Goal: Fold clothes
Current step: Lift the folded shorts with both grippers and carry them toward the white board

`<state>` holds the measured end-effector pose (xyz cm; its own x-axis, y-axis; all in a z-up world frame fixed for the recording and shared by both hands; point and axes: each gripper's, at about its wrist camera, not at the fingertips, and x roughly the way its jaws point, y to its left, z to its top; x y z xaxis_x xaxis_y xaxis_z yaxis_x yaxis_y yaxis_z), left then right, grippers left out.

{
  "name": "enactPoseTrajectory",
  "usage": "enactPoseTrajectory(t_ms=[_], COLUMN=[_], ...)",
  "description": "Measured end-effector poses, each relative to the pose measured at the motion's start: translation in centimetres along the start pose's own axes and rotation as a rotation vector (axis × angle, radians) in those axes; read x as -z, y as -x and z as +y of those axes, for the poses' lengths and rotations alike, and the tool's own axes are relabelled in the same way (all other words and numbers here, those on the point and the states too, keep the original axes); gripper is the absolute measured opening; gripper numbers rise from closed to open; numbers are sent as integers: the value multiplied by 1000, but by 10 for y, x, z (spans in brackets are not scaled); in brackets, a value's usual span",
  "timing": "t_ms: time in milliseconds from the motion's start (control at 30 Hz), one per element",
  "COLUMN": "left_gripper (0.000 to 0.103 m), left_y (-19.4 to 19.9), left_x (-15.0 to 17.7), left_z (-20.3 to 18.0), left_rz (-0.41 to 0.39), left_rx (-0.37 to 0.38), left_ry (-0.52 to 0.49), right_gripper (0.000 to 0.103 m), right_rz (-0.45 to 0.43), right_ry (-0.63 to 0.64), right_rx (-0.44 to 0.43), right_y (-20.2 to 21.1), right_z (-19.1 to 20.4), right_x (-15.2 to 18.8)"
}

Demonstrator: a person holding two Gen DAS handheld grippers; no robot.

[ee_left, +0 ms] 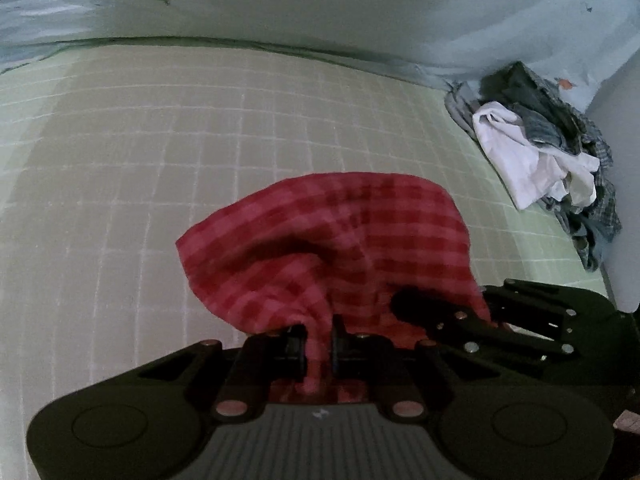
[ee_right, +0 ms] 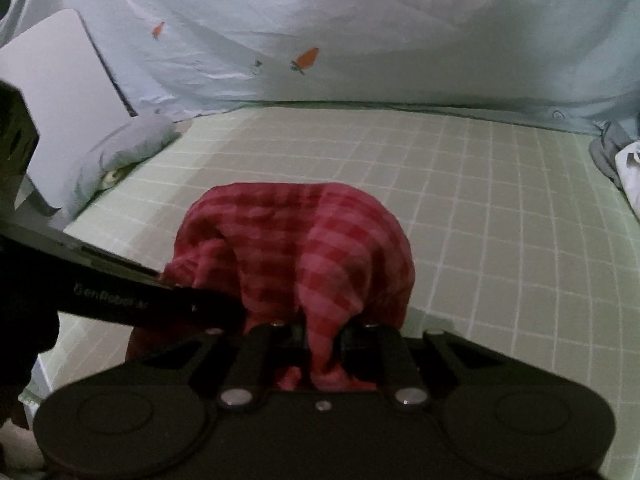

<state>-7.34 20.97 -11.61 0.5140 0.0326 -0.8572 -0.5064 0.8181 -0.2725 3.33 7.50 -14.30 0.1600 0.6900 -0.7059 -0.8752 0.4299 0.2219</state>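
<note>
A red checked cloth [ee_left: 328, 240] hangs bunched over the green gridded mat [ee_left: 160, 160]. My left gripper [ee_left: 319, 350] is shut on an edge of it, with cloth pinched between the fingers. My right gripper [ee_right: 322, 344] is shut on another part of the same cloth [ee_right: 304, 248]. The two grippers are close together: the right one shows at the lower right of the left wrist view [ee_left: 500, 320], and the left one shows as a dark bar at the left of the right wrist view [ee_right: 140, 296].
A pile of clothes [ee_left: 552, 160], white, grey and blue plaid, lies at the mat's right edge. A pale blue sheet with carrot prints [ee_right: 320, 40] stands behind the mat. A white panel [ee_right: 60, 100] and a small pillow [ee_right: 132, 140] are at the left.
</note>
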Motion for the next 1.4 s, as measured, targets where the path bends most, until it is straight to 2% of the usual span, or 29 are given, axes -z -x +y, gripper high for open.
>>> enactPoseTrajectory(t_ms=[233, 400, 633, 800, 933, 1067, 1200, 1400], left_gripper=[12, 12, 12, 12, 12, 12, 11, 11], left_y=[37, 48, 61, 70, 95, 118, 139, 172], left_x=[56, 78, 75, 52, 21, -13, -45, -87], left_z=[-10, 10, 67, 134, 191, 257, 324, 418], left_rz=[6, 26, -28, -24, -92, -186, -255, -424], left_rx=[-117, -140, -118, -99, -76, -96, -147, -186], left_ry=[31, 104, 110, 100, 47, 71, 154, 321], right_gripper=[14, 14, 14, 14, 14, 14, 14, 14], right_rz=[26, 61, 57, 56, 5, -44, -90, -125], right_ry=[-1, 48, 80, 83, 103, 130, 195, 427], right_rx=[-101, -142, -123, -59, -60, -65, -103, -204], right_y=[19, 14, -7, -42, -74, -112, -157, -237], right_z=[27, 57, 105, 157, 199, 241, 288, 359], right_x=[32, 39, 26, 8, -32, -77, -137, -239])
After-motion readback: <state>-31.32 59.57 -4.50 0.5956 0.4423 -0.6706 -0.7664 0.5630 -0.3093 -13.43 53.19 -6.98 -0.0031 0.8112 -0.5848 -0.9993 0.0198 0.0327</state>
